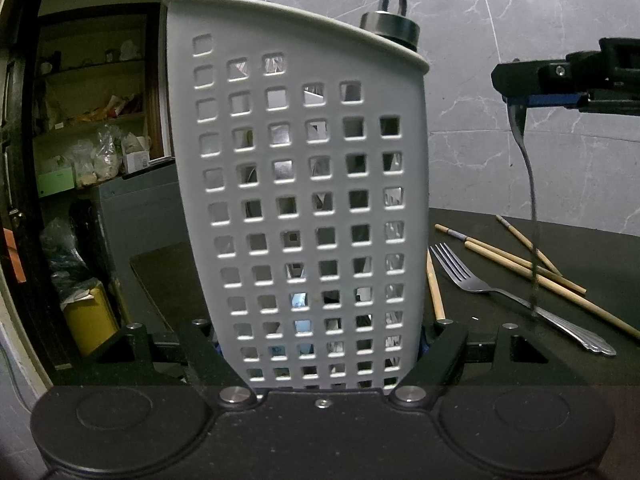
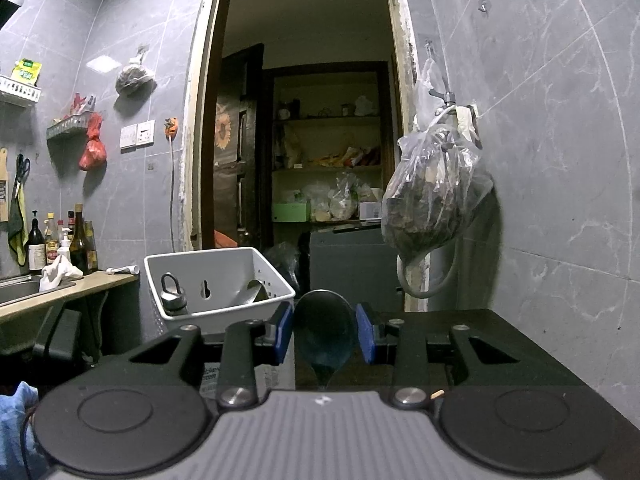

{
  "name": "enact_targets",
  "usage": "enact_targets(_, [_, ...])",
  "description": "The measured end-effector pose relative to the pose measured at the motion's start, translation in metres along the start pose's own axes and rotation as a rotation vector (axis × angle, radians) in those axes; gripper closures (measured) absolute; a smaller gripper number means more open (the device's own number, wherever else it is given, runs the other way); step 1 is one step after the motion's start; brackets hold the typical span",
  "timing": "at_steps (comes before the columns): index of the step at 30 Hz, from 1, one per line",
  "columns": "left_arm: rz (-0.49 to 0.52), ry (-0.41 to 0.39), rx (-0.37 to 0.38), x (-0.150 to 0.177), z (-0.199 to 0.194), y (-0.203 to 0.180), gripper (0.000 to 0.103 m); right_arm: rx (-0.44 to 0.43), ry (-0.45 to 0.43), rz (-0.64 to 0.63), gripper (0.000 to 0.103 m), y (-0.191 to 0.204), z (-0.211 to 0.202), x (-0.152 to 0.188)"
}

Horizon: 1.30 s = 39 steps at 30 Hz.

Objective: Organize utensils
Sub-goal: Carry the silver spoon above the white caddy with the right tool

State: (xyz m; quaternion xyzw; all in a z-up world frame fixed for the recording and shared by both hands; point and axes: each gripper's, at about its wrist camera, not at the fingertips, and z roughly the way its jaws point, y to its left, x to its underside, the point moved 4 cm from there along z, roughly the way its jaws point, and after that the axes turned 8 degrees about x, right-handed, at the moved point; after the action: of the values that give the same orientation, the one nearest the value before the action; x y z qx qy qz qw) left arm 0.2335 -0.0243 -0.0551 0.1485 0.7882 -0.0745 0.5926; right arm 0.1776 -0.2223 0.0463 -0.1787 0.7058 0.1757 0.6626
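My left gripper (image 1: pixel 320 350) is shut on the foot of a white perforated utensil holder (image 1: pixel 304 184), which stands tilted and fills the left wrist view. A metal bottle cap with a ring (image 1: pixel 392 20) sticks out of its top. The right wrist view shows the same holder (image 2: pixel 216 280) with the bottle (image 2: pixel 173 294) and a spoon bowl (image 2: pixel 256 290) inside. My right gripper (image 2: pixel 325 338) is shut on the bowl of a dark metal spoon (image 2: pixel 325 332). From the left, that gripper (image 1: pixel 516 104) is up on the right, with the spoon handle (image 1: pixel 532 208) hanging down over the table.
A fork (image 1: pixel 480 284) and several wooden chopsticks (image 1: pixel 520 264) lie on the black table (image 1: pixel 592 248) to the right of the holder. A filled plastic bag (image 2: pixel 432 188) hangs on the tiled wall. A counter with bottles (image 2: pixel 60 240) stands left of the doorway.
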Motion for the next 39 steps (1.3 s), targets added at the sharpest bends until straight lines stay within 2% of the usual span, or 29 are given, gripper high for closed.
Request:
enact_targets(20, [-0.002,0.001,0.002,-0.001,0.000,-0.001,0.026,-0.002,-0.029,-0.029,0.065,0.007,-0.003,-0.013])
enact_targets(34, [-0.005,-0.002,0.005,-0.001,0.000,0.002,0.026,-0.018,-0.029,-0.054,0.065,0.011,0.000,-0.030])
enact_targets(39, [-0.006,-0.002,0.005,0.000,0.000,0.002,0.026,-0.022,-0.056,-0.065,0.065,0.013,0.000,-0.046])
